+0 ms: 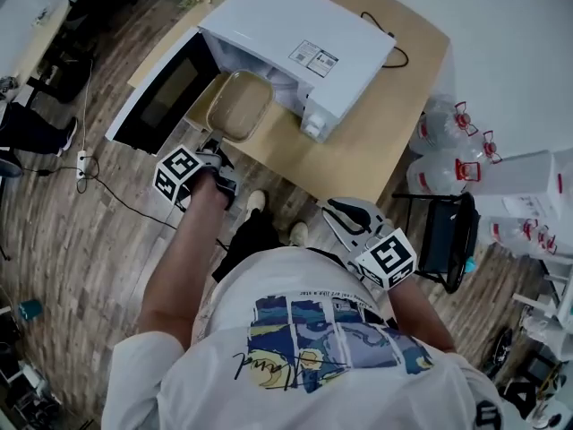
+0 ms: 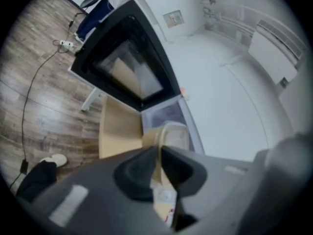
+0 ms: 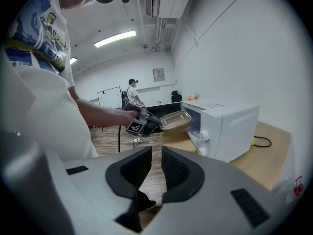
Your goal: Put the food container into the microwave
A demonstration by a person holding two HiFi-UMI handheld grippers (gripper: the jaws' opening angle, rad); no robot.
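Observation:
The food container [image 1: 237, 106], a shallow tan rectangular tub with a clear lid, hangs level just in front of the white microwave [image 1: 304, 38]. The microwave's black door [image 1: 161, 97] stands swung open to the left. My left gripper [image 1: 215, 148] is shut on the container's near rim. In the left gripper view the container [image 2: 174, 133] points at the open cavity [image 2: 166, 114], past the jaws of the left gripper [image 2: 159, 153]. My right gripper [image 1: 337, 210] is held back near the person's body, shut and empty. The right gripper view shows the container [image 3: 175, 120] at the microwave's [image 3: 225, 124] mouth.
The microwave sits on a light wooden table [image 1: 385, 124] with a black cable [image 1: 394, 52] behind it. Water jugs [image 1: 448, 150] and a black chair [image 1: 448, 236] stand to the right. A power strip [image 1: 82, 162] lies on the wood floor. Another person [image 3: 131, 89] stands far off.

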